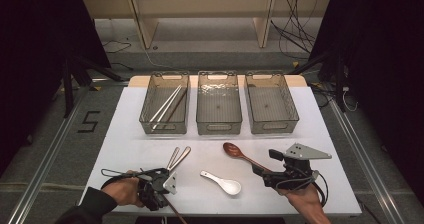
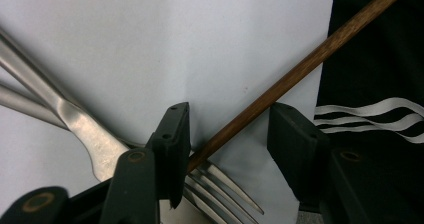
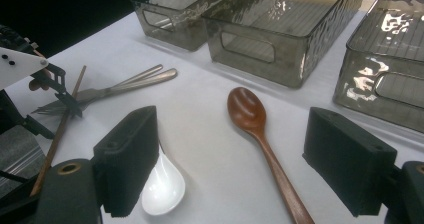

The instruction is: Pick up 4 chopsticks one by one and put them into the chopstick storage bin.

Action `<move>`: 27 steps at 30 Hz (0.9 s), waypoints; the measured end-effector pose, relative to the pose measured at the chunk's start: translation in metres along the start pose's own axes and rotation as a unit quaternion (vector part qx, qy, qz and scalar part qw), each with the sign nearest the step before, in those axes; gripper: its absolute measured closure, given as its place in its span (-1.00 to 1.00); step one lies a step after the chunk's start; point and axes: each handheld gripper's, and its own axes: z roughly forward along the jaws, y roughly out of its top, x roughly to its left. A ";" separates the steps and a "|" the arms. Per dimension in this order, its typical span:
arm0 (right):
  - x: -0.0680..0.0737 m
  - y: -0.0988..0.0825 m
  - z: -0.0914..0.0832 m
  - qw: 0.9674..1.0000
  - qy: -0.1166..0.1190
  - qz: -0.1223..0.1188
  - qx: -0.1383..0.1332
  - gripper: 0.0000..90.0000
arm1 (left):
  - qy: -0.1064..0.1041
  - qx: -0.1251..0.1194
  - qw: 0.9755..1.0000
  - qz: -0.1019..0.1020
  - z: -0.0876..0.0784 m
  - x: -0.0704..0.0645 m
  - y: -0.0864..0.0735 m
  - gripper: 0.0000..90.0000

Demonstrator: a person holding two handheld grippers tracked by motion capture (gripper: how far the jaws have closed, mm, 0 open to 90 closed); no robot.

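Left gripper view showed the left gripper [image 2: 227,139] with jaws half spread around a wooden chopstick [image 2: 300,69], one jaw touching it, above a fork [image 2: 95,139] on the white table [image 2: 150,39]; right gripper [image 3: 235,159] gaped over a wooden spoon [image 3: 252,116].

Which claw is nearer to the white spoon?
The right claw: the white spoon lies right beside its jaw. The left claw is farther off, around a wooden chopstick by the forks.

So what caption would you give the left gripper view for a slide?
Left gripper jaws straddle a wooden chopstick lying across metal forks on the white table.
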 end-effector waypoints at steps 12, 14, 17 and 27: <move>0.000 0.000 0.001 1.000 0.000 -0.003 0.000 -0.49 | 0.004 -0.007 1.000 0.004 0.000 0.003 0.002 0.44; 0.000 0.000 0.001 1.000 0.000 -0.003 -0.001 -0.49 | 0.005 -0.005 1.000 0.008 -0.001 0.005 0.002 0.48; 0.000 0.000 0.001 1.000 0.001 -0.003 0.000 -0.49 | 0.006 -0.007 1.000 0.012 0.000 0.006 0.002 0.52; 0.000 0.000 0.001 1.000 0.001 -0.003 0.001 -0.49 | 0.029 -0.018 0.999 0.028 0.001 0.011 0.004 0.72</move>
